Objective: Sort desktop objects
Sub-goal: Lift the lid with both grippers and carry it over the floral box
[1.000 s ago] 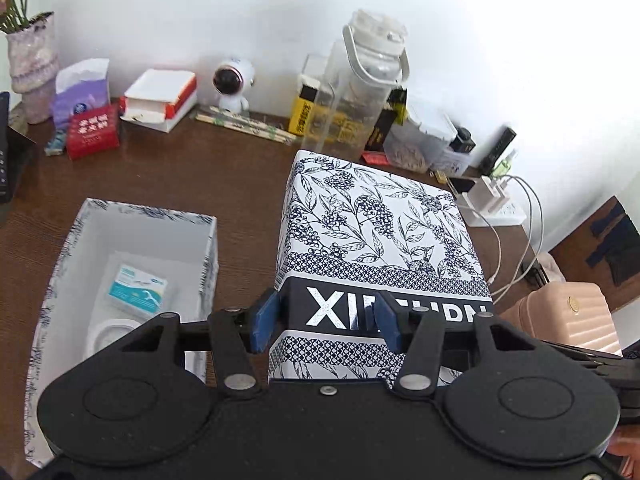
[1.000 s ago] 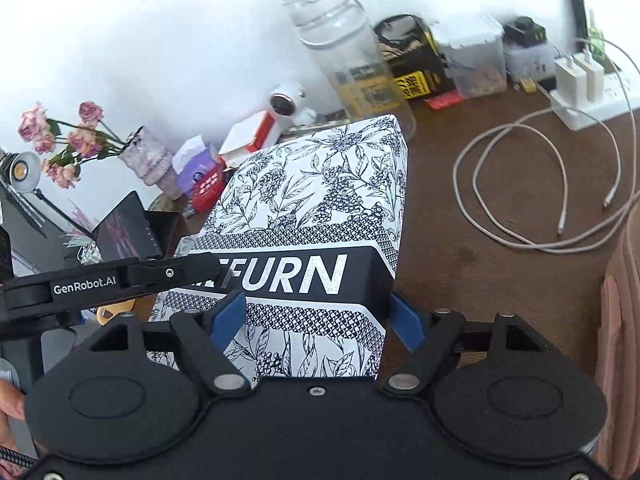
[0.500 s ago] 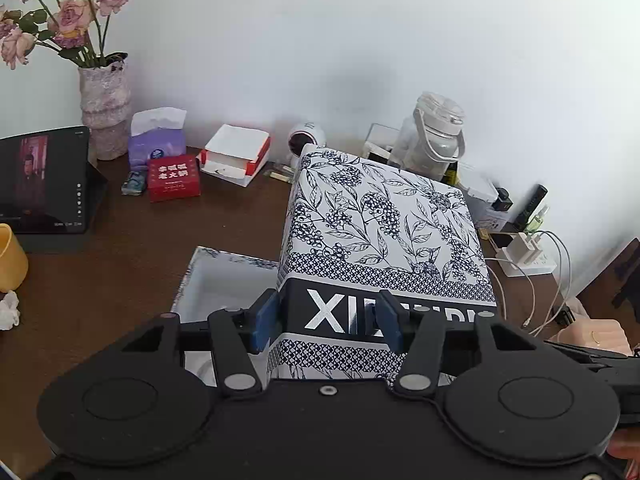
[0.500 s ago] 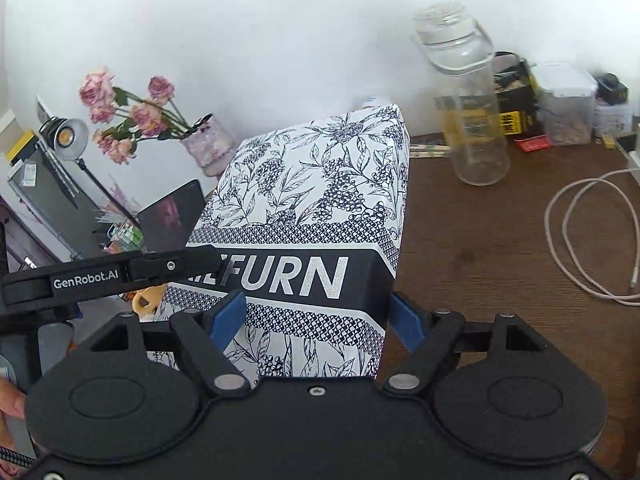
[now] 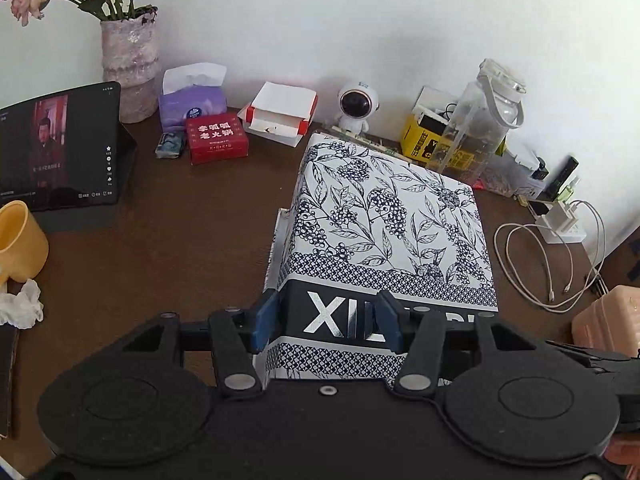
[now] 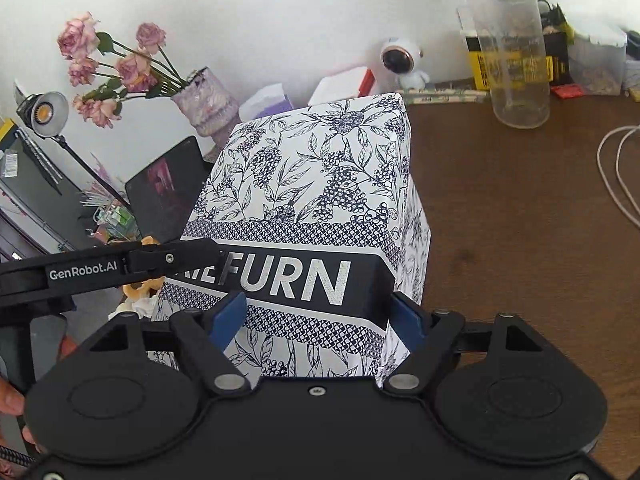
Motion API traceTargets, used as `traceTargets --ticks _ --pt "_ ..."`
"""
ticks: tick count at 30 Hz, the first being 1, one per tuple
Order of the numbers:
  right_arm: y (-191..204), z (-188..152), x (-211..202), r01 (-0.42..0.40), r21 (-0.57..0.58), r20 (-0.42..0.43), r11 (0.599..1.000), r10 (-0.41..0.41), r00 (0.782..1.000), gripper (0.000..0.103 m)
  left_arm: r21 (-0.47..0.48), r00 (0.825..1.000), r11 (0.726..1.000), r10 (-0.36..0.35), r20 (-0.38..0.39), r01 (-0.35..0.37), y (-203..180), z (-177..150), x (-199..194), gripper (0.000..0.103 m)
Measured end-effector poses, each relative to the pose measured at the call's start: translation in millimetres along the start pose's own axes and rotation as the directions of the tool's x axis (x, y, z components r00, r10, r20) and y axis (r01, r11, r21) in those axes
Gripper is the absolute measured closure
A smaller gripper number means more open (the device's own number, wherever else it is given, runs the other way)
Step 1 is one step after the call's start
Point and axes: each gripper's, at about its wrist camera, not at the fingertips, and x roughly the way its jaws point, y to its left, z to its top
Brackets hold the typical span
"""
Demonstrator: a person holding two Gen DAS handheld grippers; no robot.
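While both grippers carry the patterned lid [image 5: 384, 232] above the brown desk [image 5: 180, 248], the step in hand looks like closing the storage box. A pale sliver of the box base [image 5: 282, 232] peeks out just left of the lid at mid-frame in the left view, so the lid seems nearly over it.

The left gripper [image 5: 326, 322] has its blue pads about a third open, clamped on the lid's near left corner, one pad outside the wall and the other over the black band. In the right view the right gripper [image 6: 316, 320] stands wider, its pads pinching the lid's near right portion at lower centre.

Next, I judge, the lid must be squared to the base's rim and lowered evenly, both grips level, or a corner will catch.

Counting now: one lid, one base. Along the back, one vase of roses [image 5: 128, 68] at upper left, one tissue pack [image 5: 192, 96], one red box [image 5: 216, 136], one astronaut figure [image 5: 358, 106], one clear bottle [image 5: 480, 120]. One tablet [image 5: 60, 148] and one yellow cup [image 5: 18, 236] at left; white cables [image 5: 536, 264] at right.
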Motion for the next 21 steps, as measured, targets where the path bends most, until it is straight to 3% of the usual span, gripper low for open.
traceTargets --ticks 7,21 --pt "7 -13 32 0.06 0.03 -0.018 0.998 -0.06 0.998 0.022 -0.01 0.997 1.0 -0.028 -0.07 0.028 24 -4 28 0.05" --pt "19 -10 40 0.127 0.006 -0.031 0.992 -0.127 0.991 0.022 -0.006 0.994 0.999 -0.052 -0.099 0.051 33 -2 41 0.05"
